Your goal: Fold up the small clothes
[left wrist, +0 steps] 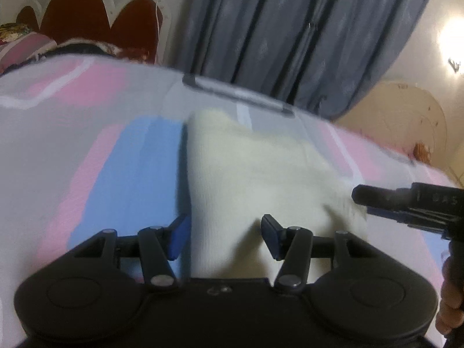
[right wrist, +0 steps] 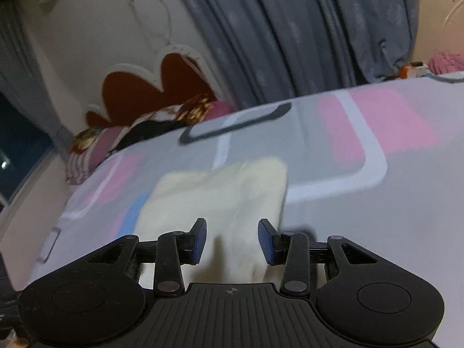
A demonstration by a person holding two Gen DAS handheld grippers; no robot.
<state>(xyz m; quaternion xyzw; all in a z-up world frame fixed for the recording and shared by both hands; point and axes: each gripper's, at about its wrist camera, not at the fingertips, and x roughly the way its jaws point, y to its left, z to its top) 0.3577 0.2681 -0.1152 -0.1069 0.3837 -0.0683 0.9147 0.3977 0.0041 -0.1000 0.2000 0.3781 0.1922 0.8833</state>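
A cream-white cloth (left wrist: 255, 168) lies on a bed covered by a sheet (left wrist: 72, 145) patterned in grey, pink and blue blocks. In the left wrist view the left tongs (left wrist: 224, 236) stand with their jaws apart over the near edge of the cloth; the blue pads (left wrist: 178, 237) sit on either side of the fabric with a clear gap to it, so they are released and grasp nothing. The cloth's left edge runs beside a blue patch of the sheet, and its far end reaches toward a dark grey outline printed on the sheet. At the right edge of that view the right tongs (left wrist: 362, 197) come in from the side, their tips at the cloth's near right corner; whether they touch it cannot be told through the blur. In the right wrist view the right tongs (right wrist: 232, 239) also stand parted, with the cloth spread beyond and beneath them and nothing pinched between the pads, though the fabric lies close under the gap. Beyond the far side of the bed hang grey-blue curtains (left wrist: 290, 29), and to the far left a dark red headboard (left wrist: 95, 14) with scalloped white trim stands above rumpled bedding (right wrist: 139, 133). A hand (left wrist: 451, 304) shows at the near right edge.
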